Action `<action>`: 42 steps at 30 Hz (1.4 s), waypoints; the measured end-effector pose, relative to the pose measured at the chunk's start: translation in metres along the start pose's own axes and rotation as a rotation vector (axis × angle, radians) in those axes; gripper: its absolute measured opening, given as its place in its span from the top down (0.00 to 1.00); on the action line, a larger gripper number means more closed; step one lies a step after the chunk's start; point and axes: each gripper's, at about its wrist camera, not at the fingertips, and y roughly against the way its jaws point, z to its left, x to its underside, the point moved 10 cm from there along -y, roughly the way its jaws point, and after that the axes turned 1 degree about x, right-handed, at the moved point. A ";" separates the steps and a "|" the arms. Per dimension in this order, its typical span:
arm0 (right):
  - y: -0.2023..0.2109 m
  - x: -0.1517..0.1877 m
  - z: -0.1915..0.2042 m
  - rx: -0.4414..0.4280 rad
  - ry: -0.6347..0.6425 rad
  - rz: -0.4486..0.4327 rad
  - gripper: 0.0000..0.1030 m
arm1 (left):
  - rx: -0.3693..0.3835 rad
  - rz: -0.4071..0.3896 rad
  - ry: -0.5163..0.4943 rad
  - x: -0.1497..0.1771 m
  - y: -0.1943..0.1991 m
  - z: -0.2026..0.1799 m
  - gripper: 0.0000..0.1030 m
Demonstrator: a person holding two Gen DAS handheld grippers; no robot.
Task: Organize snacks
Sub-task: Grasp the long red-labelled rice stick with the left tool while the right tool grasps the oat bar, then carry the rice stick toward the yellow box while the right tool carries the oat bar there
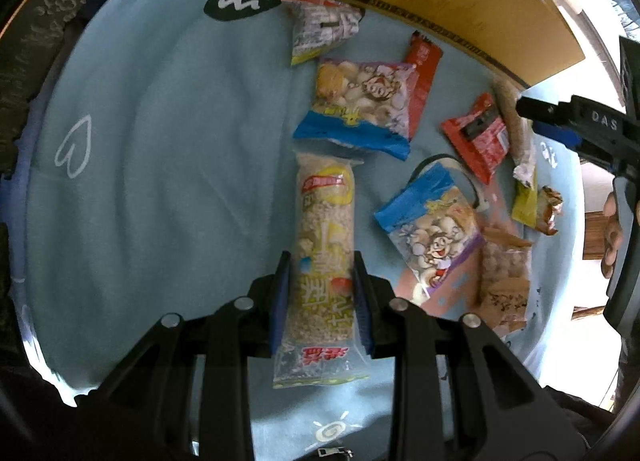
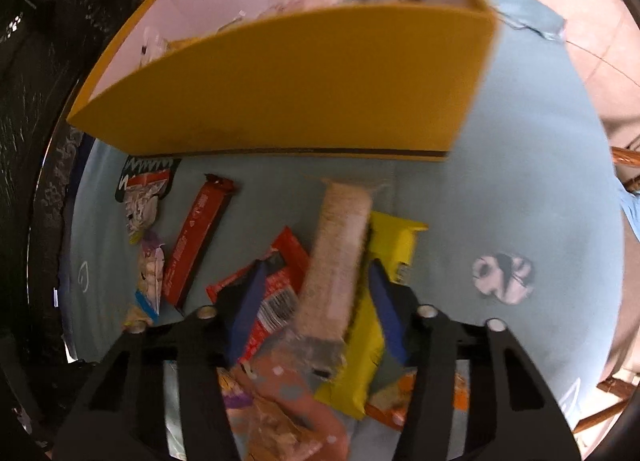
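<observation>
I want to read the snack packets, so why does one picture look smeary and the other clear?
Right wrist view: motion blur smears the long pale rice-puff bar between the right gripper fingers and the yellow cardboard box. Left wrist view: sharper; the long clear puffed-rice packet in the left gripper shows readable print. Both views: fisheye bends edges; bright window glare at the left view's right edge.

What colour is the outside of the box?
Yellow, with a dark stripe along the bottom edge of the box. It shows best in the right wrist view.
</observation>
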 end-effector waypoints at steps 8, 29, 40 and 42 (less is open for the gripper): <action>-0.026 -0.003 -0.006 0.098 0.028 0.025 0.68 | 0.007 0.029 0.003 -0.003 -0.011 0.002 0.72; 0.052 0.033 -0.012 -0.003 -0.027 -0.108 0.72 | 0.002 -0.074 -0.032 -0.007 0.029 -0.012 0.72; 0.063 0.062 -0.015 -0.039 -0.022 -0.080 0.72 | -0.032 -0.029 -0.037 -0.008 0.003 -0.008 0.72; 0.063 0.063 -0.012 -0.044 -0.014 -0.079 0.72 | -0.045 0.002 -0.035 -0.005 -0.011 -0.006 0.72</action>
